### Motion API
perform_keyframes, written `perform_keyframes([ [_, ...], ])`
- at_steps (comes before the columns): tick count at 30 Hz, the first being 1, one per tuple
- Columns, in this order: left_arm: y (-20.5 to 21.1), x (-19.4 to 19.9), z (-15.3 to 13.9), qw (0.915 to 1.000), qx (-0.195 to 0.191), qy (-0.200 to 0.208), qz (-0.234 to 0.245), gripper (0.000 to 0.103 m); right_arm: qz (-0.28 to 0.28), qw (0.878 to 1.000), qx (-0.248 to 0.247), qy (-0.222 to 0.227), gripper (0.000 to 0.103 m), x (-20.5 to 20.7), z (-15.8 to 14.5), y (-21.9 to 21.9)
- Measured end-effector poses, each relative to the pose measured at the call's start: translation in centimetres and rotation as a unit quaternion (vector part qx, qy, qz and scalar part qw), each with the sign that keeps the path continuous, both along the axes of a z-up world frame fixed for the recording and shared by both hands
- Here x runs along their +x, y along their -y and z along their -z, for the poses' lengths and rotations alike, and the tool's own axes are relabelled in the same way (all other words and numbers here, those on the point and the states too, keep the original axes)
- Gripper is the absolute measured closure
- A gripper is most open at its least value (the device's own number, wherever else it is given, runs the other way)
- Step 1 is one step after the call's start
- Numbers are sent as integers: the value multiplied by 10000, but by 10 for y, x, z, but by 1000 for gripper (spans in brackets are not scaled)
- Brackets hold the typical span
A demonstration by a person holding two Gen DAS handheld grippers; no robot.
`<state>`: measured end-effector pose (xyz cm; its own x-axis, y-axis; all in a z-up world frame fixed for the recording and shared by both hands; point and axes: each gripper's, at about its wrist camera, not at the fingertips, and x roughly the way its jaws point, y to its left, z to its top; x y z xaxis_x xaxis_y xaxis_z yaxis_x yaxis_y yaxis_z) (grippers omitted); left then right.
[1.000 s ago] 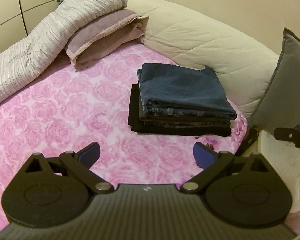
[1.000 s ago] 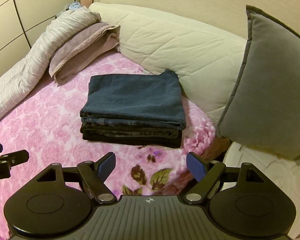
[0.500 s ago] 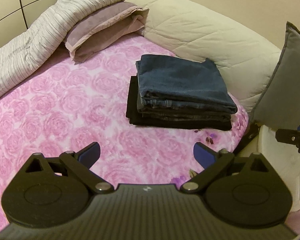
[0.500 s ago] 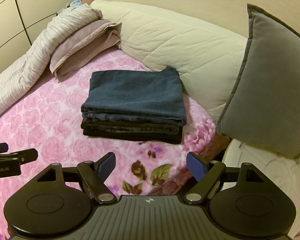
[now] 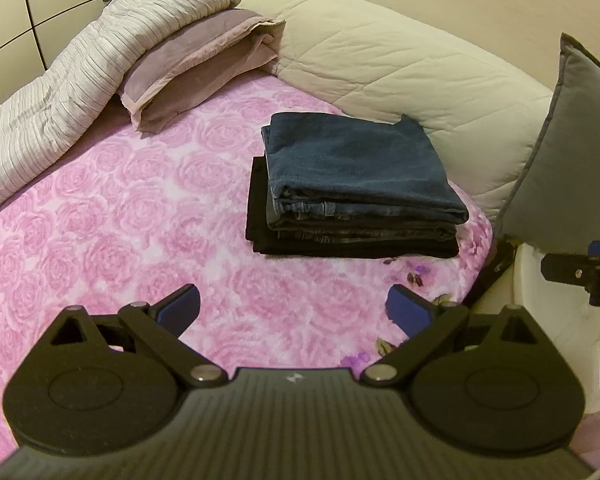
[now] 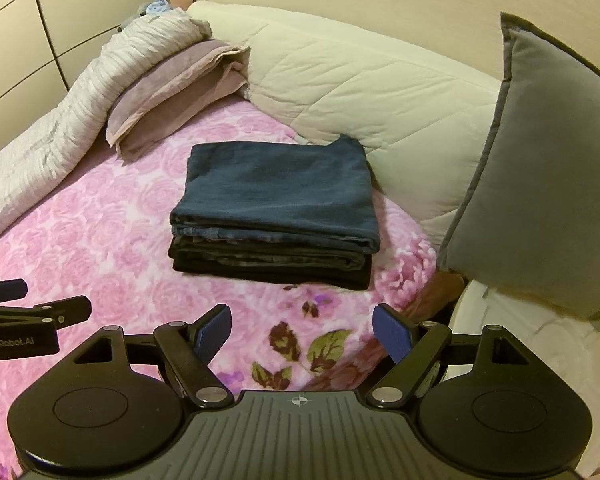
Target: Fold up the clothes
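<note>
A stack of folded clothes (image 5: pixel 356 184) lies on the pink rose bedspread (image 5: pixel 120 216), with dark blue jeans on top and a black garment at the bottom. It also shows in the right wrist view (image 6: pixel 276 208). My left gripper (image 5: pixel 294 310) is open and empty, held above the bedspread well short of the stack. My right gripper (image 6: pixel 302 330) is open and empty, near the bed's front corner, also short of the stack. The left gripper shows at the left edge of the right wrist view (image 6: pixel 28 312).
A cream quilted headboard (image 6: pixel 360 80) runs behind the stack. A grey cushion (image 6: pixel 548 168) stands at the right over a white object (image 6: pixel 520 340). A mauve pillow (image 5: pixel 196 64) and a striped duvet (image 5: pixel 60 92) lie at the back left.
Both grippers have drawn back and risen a little from the stack, so it sits higher and farther in both views. Jaws stay open and empty.
</note>
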<state>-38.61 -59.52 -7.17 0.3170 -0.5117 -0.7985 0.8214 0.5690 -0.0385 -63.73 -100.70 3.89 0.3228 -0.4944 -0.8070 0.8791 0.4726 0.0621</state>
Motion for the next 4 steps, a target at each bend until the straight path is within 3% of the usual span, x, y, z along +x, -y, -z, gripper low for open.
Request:
perform_keyframes([
  [4,-1,-1,0,10000,6,22,-29,4,-30,10000,5,-13,22,1,0,-1],
])
